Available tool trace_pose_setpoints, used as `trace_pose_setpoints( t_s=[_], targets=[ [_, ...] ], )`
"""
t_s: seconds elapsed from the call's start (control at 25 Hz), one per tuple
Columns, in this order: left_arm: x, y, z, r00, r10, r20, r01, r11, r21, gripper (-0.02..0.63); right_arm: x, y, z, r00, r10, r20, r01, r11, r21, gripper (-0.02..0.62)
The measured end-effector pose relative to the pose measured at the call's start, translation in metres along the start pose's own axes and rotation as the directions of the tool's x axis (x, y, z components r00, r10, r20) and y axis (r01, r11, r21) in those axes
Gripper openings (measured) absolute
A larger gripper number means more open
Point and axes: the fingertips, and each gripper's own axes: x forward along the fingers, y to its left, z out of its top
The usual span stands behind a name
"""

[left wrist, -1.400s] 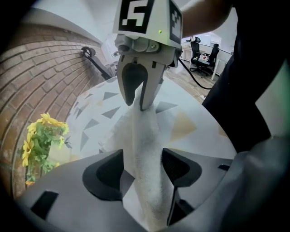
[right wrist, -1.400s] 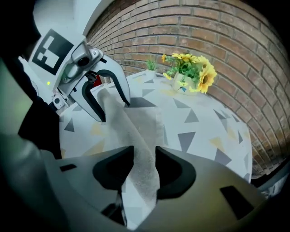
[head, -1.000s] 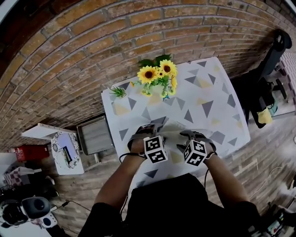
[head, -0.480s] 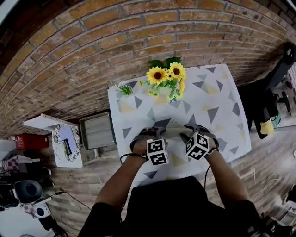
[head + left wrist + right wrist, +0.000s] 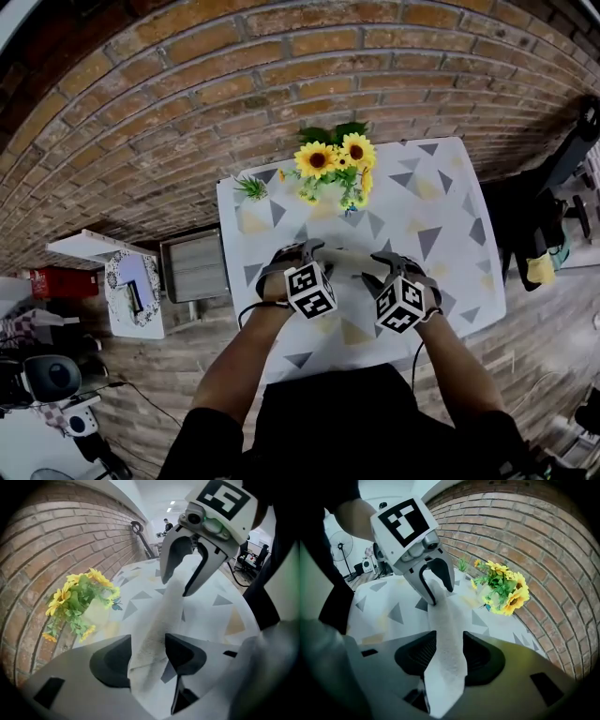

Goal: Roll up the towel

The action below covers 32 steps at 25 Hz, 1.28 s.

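Observation:
A white towel (image 5: 349,255), gathered into a long narrow strip, stretches between my two grippers over the patterned table (image 5: 441,206). In the left gripper view, my left gripper (image 5: 147,656) has just been closing, and its pads press on one end of the towel (image 5: 159,620). The far end runs into my right gripper (image 5: 180,585). In the right gripper view, my right gripper (image 5: 449,653), which also closed a moment ago, pinches the other end of the towel (image 5: 447,634), and my left gripper (image 5: 438,592) grips the far end. Both point steeply down.
A bunch of sunflowers (image 5: 333,159) stands at the table's far edge by the brick wall, with a small green plant (image 5: 248,186) to its left. A low grey crate (image 5: 192,267) and a white shelf (image 5: 131,295) sit on the floor left of the table.
Both grippers have shifted a little further onto the table, toward the flowers. The left gripper's marker cube has rolled.

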Motion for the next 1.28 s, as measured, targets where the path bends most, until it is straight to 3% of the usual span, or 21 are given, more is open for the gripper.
trace_pose_setpoints(
  t_s=[0.24, 0.36, 0.48, 0.72, 0.88, 1.12, 1.28],
  targets=[
    [0.007, 0.011, 0.001, 0.999, 0.043, -0.025, -0.043, 0.998, -0.039, 0.238, 0.014, -0.005, -0.023, 0.999, 0.020, -0.037, -0.018, 0.999, 0.038, 0.192],
    [0.005, 0.019, 0.001, 0.997, 0.075, -0.019, -0.077, 0.984, -0.159, 0.236, 0.019, -0.010, -0.029, 0.999, 0.038, -0.028, -0.036, 0.997, 0.066, 0.187],
    [-0.010, 0.027, 0.003, 0.993, 0.113, 0.017, -0.102, 0.939, -0.329, 0.233, 0.016, -0.012, -0.027, 0.998, 0.060, -0.003, -0.059, 0.995, 0.077, 0.184],
    [-0.047, 0.037, -0.009, 0.975, 0.206, 0.089, -0.131, 0.845, -0.518, 0.199, -0.007, -0.022, -0.011, 0.996, 0.032, 0.088, -0.043, 0.992, 0.122, 0.172],
    [-0.084, 0.038, -0.020, 0.941, 0.289, 0.177, -0.116, 0.766, -0.633, 0.143, -0.036, -0.020, -0.001, 0.990, -0.012, 0.144, -0.018, 0.978, 0.207, 0.126],
    [-0.151, 0.041, -0.032, 0.861, 0.407, 0.304, -0.114, 0.737, -0.666, 0.083, -0.084, -0.010, 0.036, 0.969, -0.091, 0.230, 0.010, 0.943, 0.332, 0.022],
    [-0.194, 0.034, -0.036, 0.799, 0.462, 0.386, -0.086, 0.722, -0.687, 0.055, -0.117, -0.003, 0.062, 0.935, -0.158, 0.317, 0.017, 0.914, 0.406, 0.017]
  ],
)
